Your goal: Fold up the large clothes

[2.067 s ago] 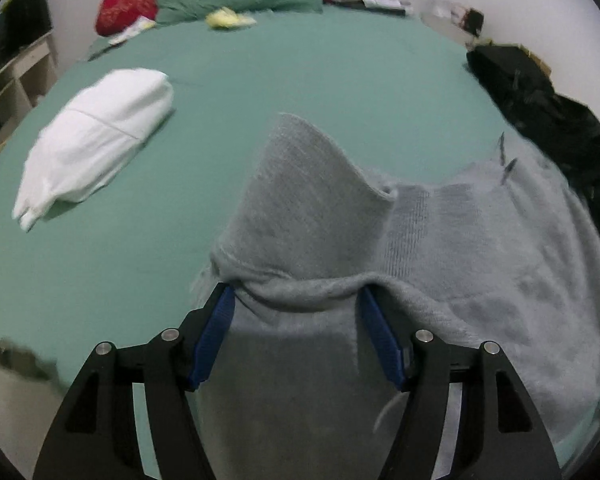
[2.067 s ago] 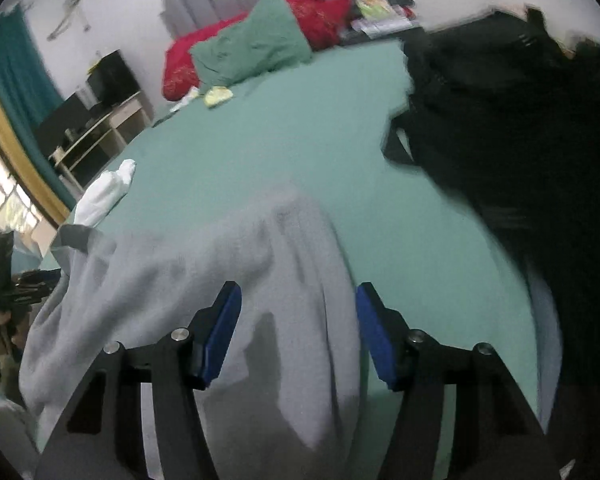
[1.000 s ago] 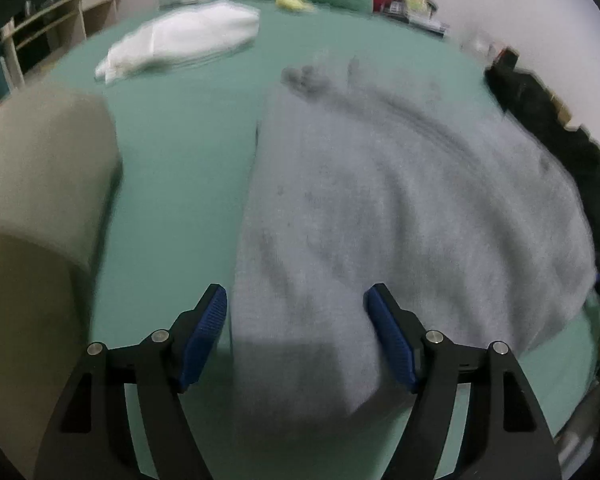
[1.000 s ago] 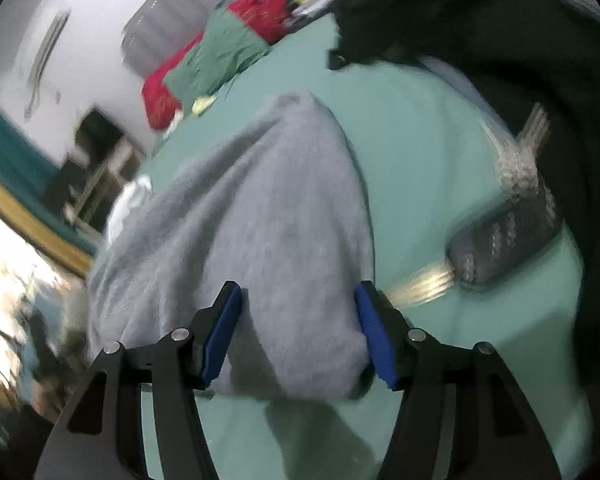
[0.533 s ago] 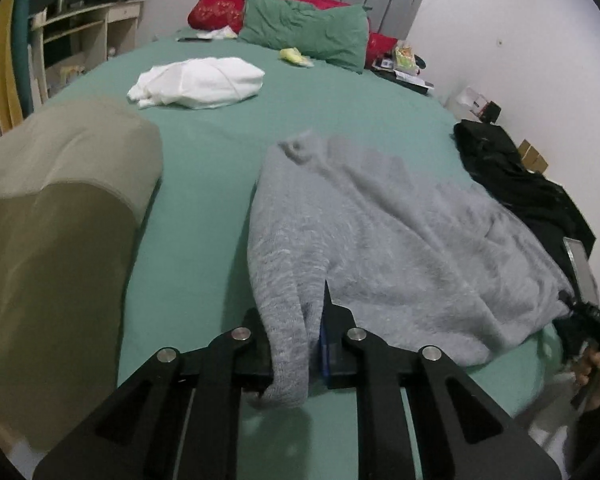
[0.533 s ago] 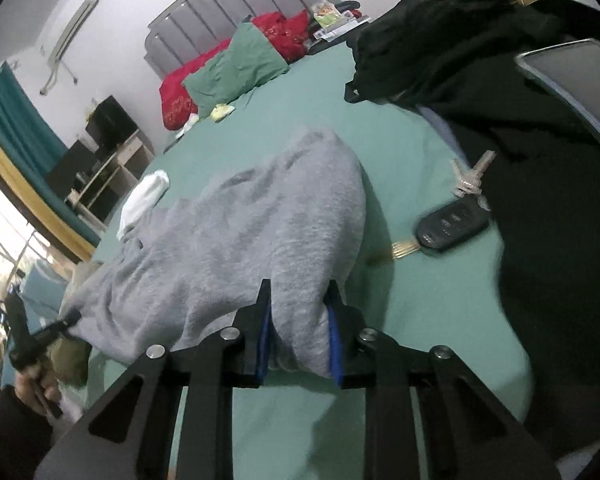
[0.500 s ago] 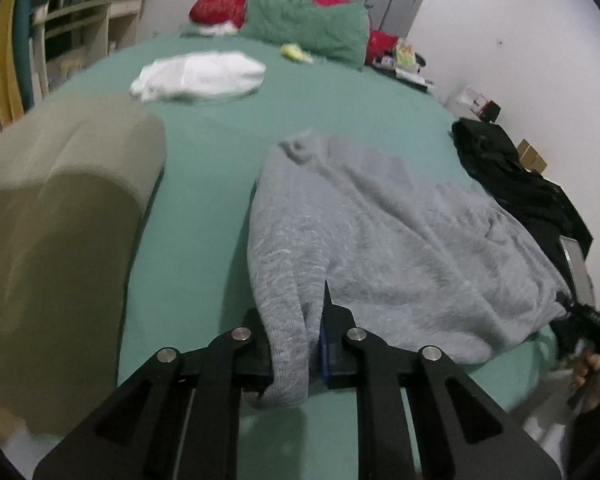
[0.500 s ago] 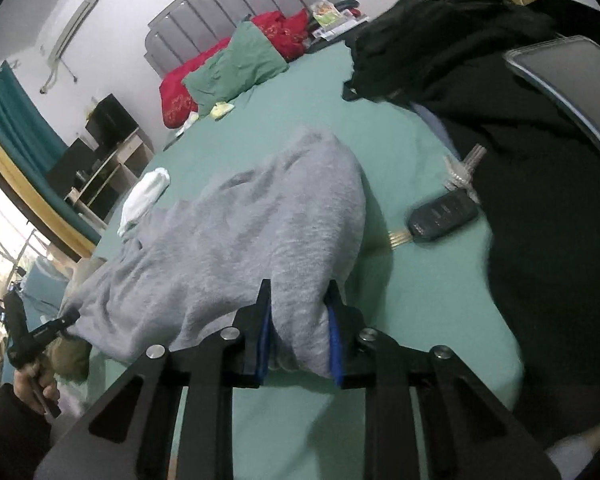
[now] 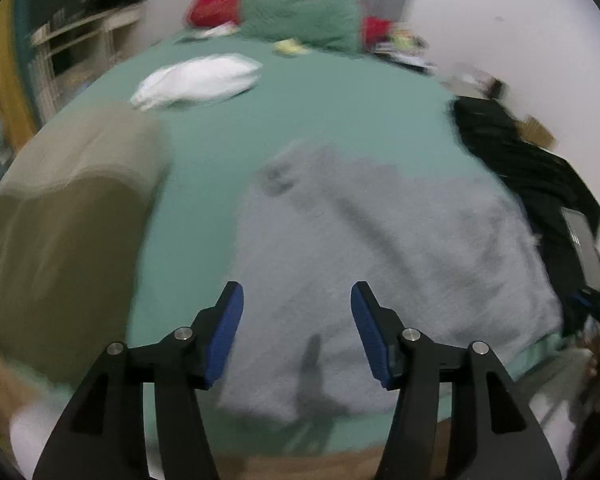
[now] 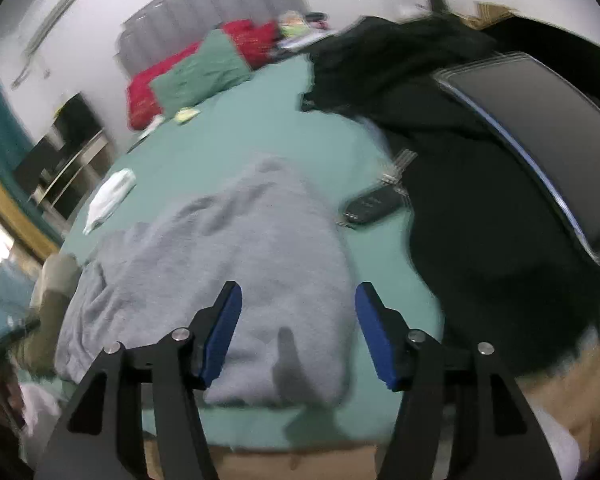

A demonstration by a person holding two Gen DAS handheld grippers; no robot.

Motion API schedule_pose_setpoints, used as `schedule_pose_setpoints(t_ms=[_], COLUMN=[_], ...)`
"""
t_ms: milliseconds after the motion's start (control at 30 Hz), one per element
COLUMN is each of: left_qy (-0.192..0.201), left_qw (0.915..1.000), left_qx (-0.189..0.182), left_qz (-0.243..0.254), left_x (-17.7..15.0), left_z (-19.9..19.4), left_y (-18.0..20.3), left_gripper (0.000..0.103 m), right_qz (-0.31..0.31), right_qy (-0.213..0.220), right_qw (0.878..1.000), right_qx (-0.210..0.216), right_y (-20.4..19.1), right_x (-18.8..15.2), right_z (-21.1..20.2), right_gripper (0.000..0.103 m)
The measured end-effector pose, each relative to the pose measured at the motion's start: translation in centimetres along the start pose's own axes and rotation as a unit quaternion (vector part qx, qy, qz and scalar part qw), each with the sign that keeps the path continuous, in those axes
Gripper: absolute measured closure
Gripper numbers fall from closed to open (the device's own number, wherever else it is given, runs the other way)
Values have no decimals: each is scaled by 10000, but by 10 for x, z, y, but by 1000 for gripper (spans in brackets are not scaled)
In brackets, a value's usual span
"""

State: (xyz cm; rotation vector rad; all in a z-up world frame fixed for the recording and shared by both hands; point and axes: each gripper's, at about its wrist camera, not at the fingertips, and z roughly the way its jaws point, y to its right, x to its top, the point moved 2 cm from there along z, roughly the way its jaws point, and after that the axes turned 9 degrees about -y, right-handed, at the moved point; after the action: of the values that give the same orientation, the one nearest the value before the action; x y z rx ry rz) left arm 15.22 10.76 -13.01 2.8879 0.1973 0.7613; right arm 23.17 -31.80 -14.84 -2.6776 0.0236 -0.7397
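A grey knitted sweater (image 9: 380, 248) lies spread and folded over on the green bed sheet (image 9: 308, 108). In the right wrist view the same grey sweater (image 10: 236, 256) reaches the bed's near edge. My left gripper (image 9: 296, 320) hangs above the sweater's near edge, its jaws opening, with no cloth between the blue pads (image 9: 226, 332). My right gripper (image 10: 298, 324) hovers over the sweater's other near corner, its jaws opening too, and it holds nothing. Both views are blurred by motion.
An olive garment (image 9: 60, 232) lies at the left, a folded white cloth (image 9: 196, 80) further back. Black clothes (image 10: 440, 128), a tablet (image 10: 548, 140) and a car key (image 10: 374, 204) sit at the right. Pillows (image 9: 300, 16) rest by the headboard. Shelves (image 9: 84, 40) stand left.
Half a second ago both grippers were shut on the sweater's near edge. Now both have let go and stand open, lifted and drawn back from the cloth, which lies on the bed.
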Motion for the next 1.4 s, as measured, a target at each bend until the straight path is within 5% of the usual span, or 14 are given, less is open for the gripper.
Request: schedule_pose_setpoints(t_ms=[133, 300, 433, 500, 533, 767, 900, 1033, 1100, 1133, 1167, 1300, 1400], left_qy=[-196, -564, -1107, -1166, -1190, -743, -174, -697, -808, -695, -580, -357, -235], left_qw=[9980, 9947, 9878, 9858, 9846, 9922, 9960, 9930, 9931, 9944, 9956, 9981, 9978], left_qx=[-461, -414, -297, -223, -163, -286, -224, -128, -131, -106, -89, -139, -423], left_qz=[389, 755, 1055, 1187, 1272, 958, 852, 941, 840, 792, 736, 478, 445], left_x=[45, 85, 87, 87, 89, 120, 148, 153, 144, 138, 133, 99, 62], left_z=[35, 102, 152, 168, 174, 165, 143, 163, 158, 146, 135, 91, 64], left_y=[51, 95, 118, 121, 123, 118, 117, 119, 114, 111, 109, 99, 98], left_gripper=[44, 44, 44, 59, 84, 97, 97, 92, 73, 55, 50, 50, 50], right_qz=[-443, -632, -277, -376, -452, -607, -599, -529, -429, -367, -261, 310, 627], right_qy=[53, 288, -39, -47, -34, -10, 105, 168, 266, 296, 362, 512, 526], right_qw=[9988, 9972, 9985, 9980, 9977, 9975, 9978, 9983, 9986, 9988, 9989, 9957, 9940], right_qx=[210, 275, 479, 513, 498, 366, 269, 188, 144, 138, 166, 704, 719], right_y=[-32, -37, -21, -20, -20, -21, -18, -12, -7, -5, 0, 25, 46], right_x=[22, 22, 7, 8, 8, 14, 12, 9, 8, 7, 5, -3, -13], right_z=[36, 59, 76, 79, 78, 82, 78, 73, 67, 64, 59, 43, 35], right_gripper=[43, 43, 41, 39, 38, 37, 37, 37, 34, 27, 22, 19, 18])
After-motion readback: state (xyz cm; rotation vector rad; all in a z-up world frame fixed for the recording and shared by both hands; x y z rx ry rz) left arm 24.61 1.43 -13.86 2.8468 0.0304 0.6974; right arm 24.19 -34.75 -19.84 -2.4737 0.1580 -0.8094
